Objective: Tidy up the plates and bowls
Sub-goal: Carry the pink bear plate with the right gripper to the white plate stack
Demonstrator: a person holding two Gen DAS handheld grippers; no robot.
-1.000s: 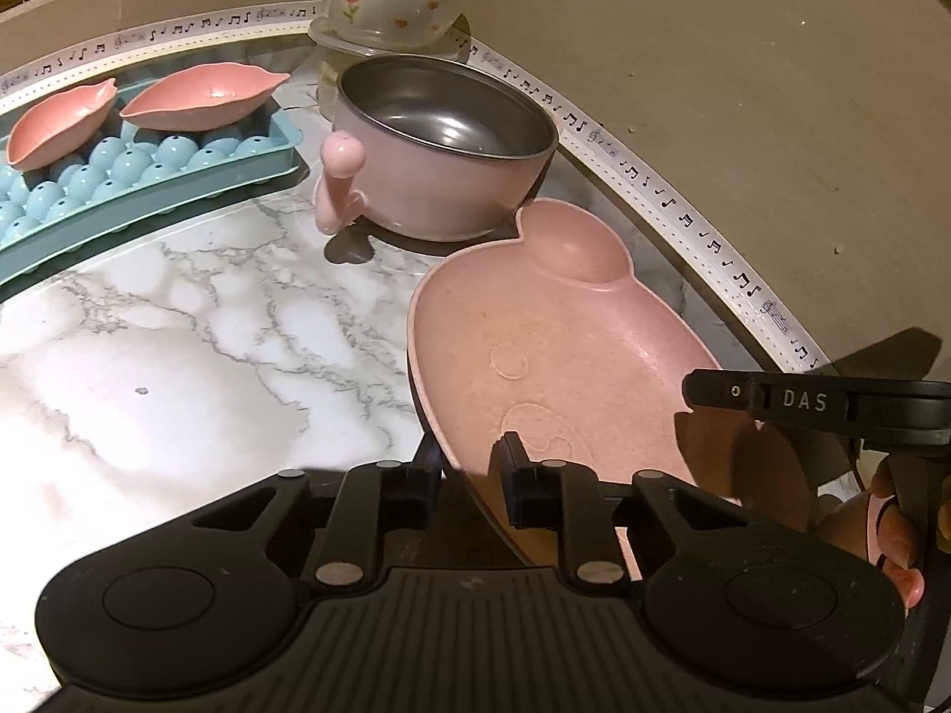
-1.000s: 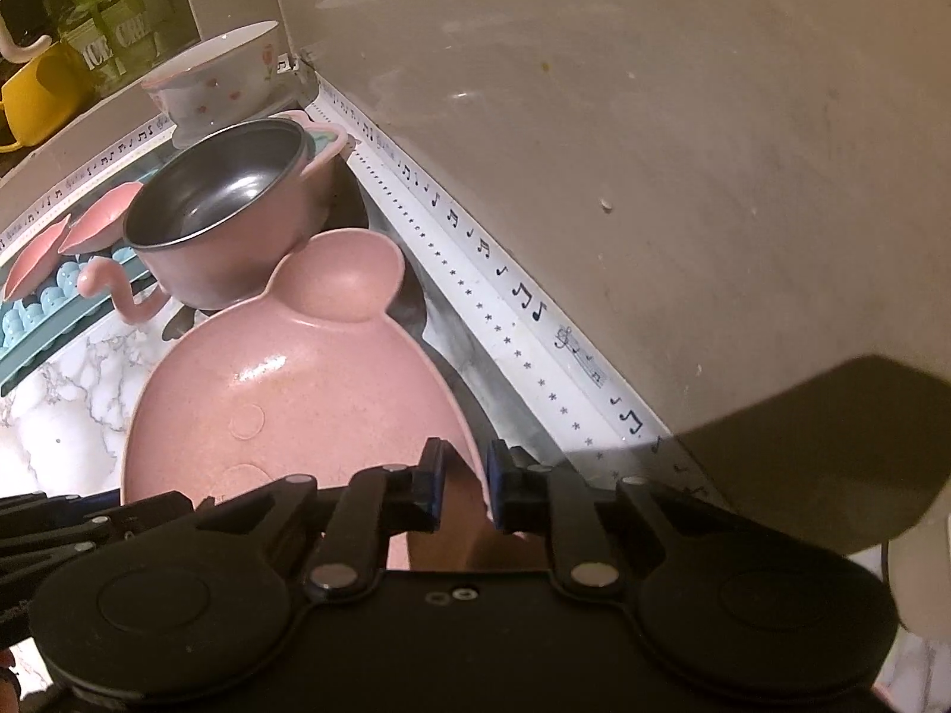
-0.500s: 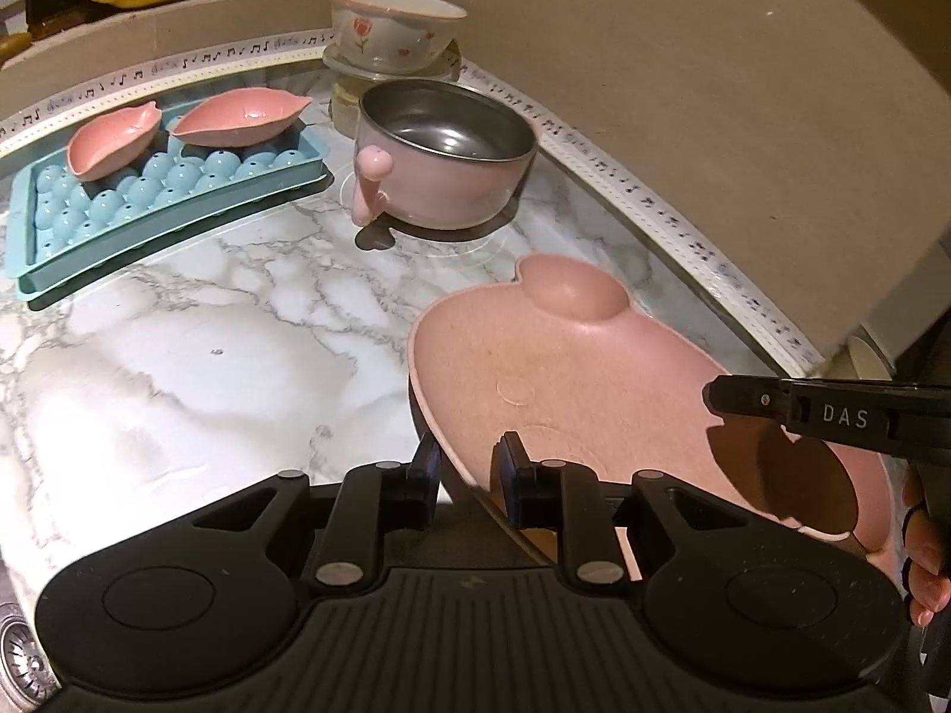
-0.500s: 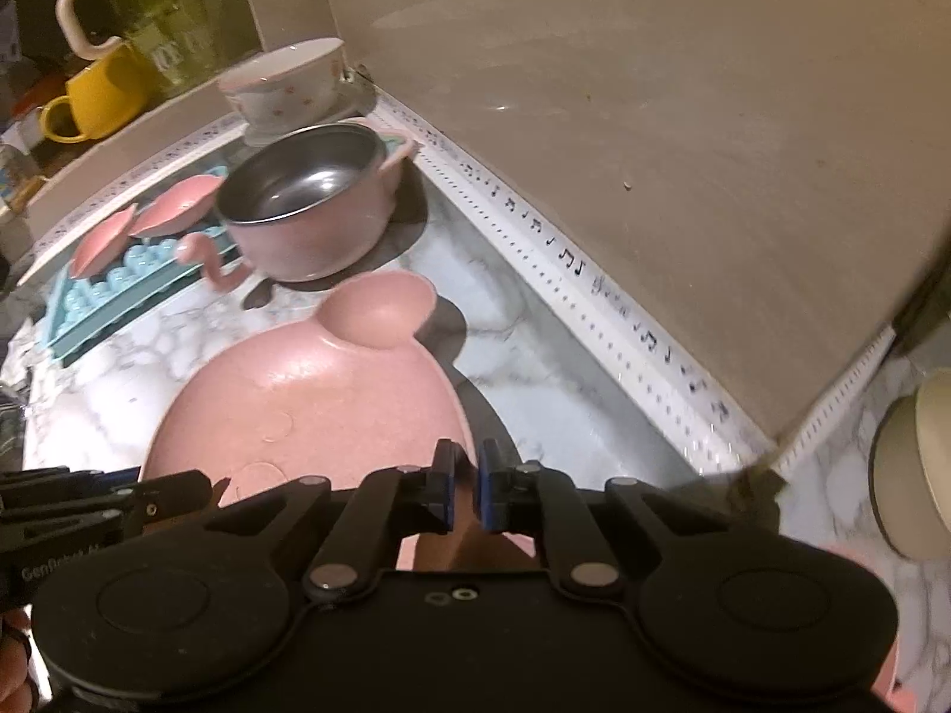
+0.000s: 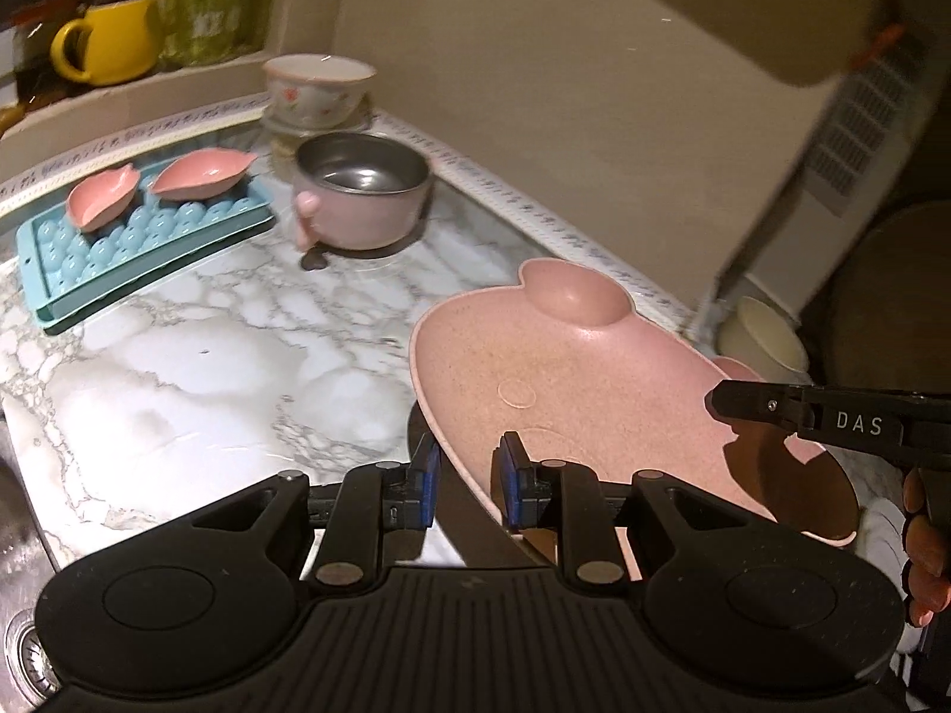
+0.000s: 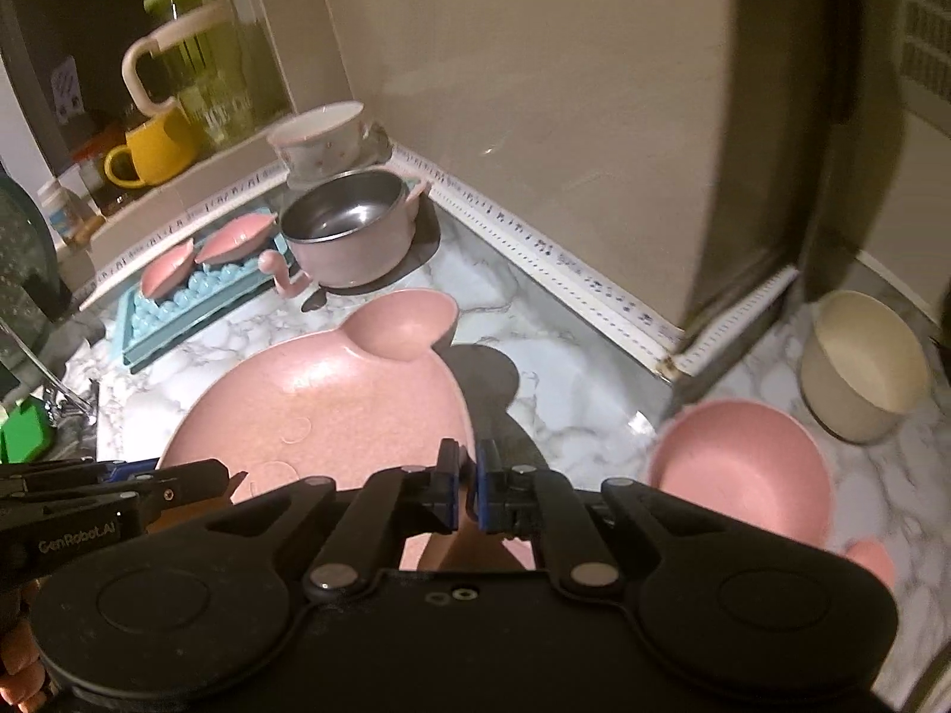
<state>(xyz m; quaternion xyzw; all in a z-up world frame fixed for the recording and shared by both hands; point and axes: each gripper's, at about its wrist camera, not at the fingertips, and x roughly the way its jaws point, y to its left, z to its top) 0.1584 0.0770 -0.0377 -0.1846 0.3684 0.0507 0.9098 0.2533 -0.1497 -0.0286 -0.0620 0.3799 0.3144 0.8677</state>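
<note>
Both grippers hold a large pink plate [image 5: 570, 368] with a round ear-like well, lifted above the marble counter [image 5: 178, 356]. My left gripper [image 5: 466, 475] is shut on the plate's near left rim. My right gripper [image 6: 466, 484] is shut on its right rim [image 6: 333, 404]; the right tool also shows in the left wrist view [image 5: 832, 422]. A pink steel-lined bowl [image 5: 362, 190] stands at the back. A pink bowl [image 6: 743, 469] and a cream bowl [image 6: 862, 368] sit on the counter to the right.
A blue tray [image 5: 148, 249] with two small pink leaf dishes [image 5: 202, 172] lies back left. A white floral bowl [image 5: 318, 86] sits on a saucer by the wall. A yellow mug [image 5: 113, 47] and a glass jug [image 6: 196, 59] stand on the ledge. A sink [image 5: 18, 594] is at the left.
Both grippers have lifted the pink plate and carried it back and to the right, away from the steel-lined bowl. The pink and cream bowls have come into view.
</note>
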